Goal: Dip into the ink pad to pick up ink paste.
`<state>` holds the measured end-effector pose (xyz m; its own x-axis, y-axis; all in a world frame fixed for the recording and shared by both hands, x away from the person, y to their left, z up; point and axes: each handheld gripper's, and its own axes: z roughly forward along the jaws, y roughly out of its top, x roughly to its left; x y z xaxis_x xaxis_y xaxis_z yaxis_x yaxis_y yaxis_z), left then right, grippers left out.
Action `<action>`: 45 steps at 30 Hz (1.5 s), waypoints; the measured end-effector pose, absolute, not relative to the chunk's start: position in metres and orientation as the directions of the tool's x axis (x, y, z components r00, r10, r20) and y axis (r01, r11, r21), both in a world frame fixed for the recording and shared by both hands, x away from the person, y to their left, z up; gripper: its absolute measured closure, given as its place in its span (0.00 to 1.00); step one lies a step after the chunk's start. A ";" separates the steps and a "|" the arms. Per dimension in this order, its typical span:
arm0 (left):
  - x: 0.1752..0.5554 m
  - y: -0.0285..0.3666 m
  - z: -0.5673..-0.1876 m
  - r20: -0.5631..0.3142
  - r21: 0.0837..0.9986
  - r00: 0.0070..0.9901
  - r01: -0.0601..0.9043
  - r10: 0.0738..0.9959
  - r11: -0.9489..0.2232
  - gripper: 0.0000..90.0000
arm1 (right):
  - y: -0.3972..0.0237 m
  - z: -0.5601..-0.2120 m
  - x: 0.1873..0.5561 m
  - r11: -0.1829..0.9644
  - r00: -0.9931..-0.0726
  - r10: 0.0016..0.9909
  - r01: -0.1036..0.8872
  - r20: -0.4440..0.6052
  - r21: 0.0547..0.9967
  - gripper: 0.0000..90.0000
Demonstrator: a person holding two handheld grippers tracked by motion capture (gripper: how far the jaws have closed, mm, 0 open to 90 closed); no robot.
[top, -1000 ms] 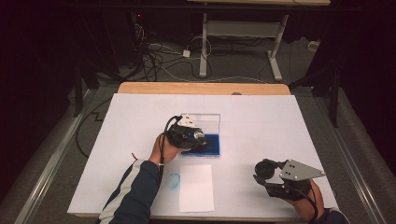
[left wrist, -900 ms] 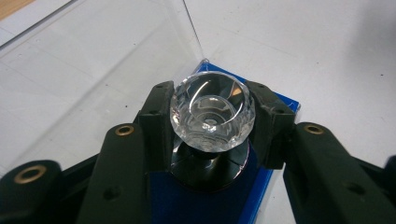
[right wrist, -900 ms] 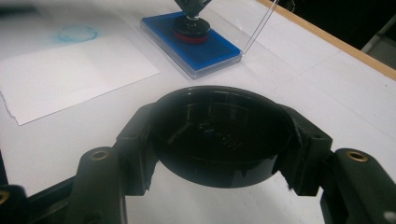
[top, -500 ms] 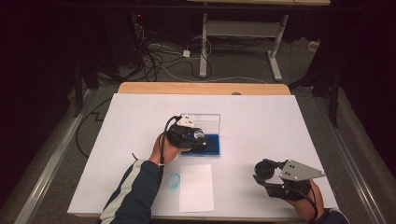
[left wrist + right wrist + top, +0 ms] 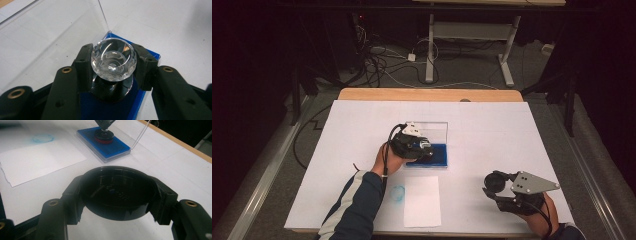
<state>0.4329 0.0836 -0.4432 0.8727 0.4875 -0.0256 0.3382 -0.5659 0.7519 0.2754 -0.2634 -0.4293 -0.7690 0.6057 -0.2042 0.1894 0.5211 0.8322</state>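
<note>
My left gripper (image 5: 113, 66) is shut on the clear faceted knob of a stamp (image 5: 113, 58). The stamp's black base rests on a blue ink pad (image 5: 107, 110) in a clear case whose lid (image 5: 62, 32) stands up. From above, that left gripper (image 5: 424, 149) sits over the ink pad (image 5: 439, 156) at the table's middle. My right gripper (image 5: 117, 195) is shut on a round black cap (image 5: 117, 190), hollow side towards the camera. The right gripper (image 5: 493, 189) with the cap (image 5: 498, 181) hovers near the front right. In the right gripper view the stamp (image 5: 103, 136) stands on the pad (image 5: 117, 147).
A white sheet of paper (image 5: 422, 200) lies near the front edge, with a blue ring print (image 5: 397, 193) on the table cover just left of it. A wooden table edge (image 5: 427, 94) runs along the back. Cables and desk legs lie on the floor beyond.
</note>
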 end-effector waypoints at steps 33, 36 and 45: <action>0.427 0.090 -0.419 0.028 0.769 0.866 0.300 0.499 -0.564 0.60 | -0.265 -0.428 0.275 0.519 -0.766 0.607 0.180 -0.212 0.836 0.43; 0.426 0.092 -0.413 0.030 0.779 0.866 0.292 0.499 -0.554 0.60 | -0.265 -0.427 0.275 0.518 -0.765 0.608 0.179 -0.212 0.836 0.43; 0.422 0.100 -0.406 0.034 0.792 0.861 0.286 0.507 -0.539 0.60 | -0.265 -0.427 0.276 0.516 -0.764 0.609 0.179 -0.212 0.837 0.43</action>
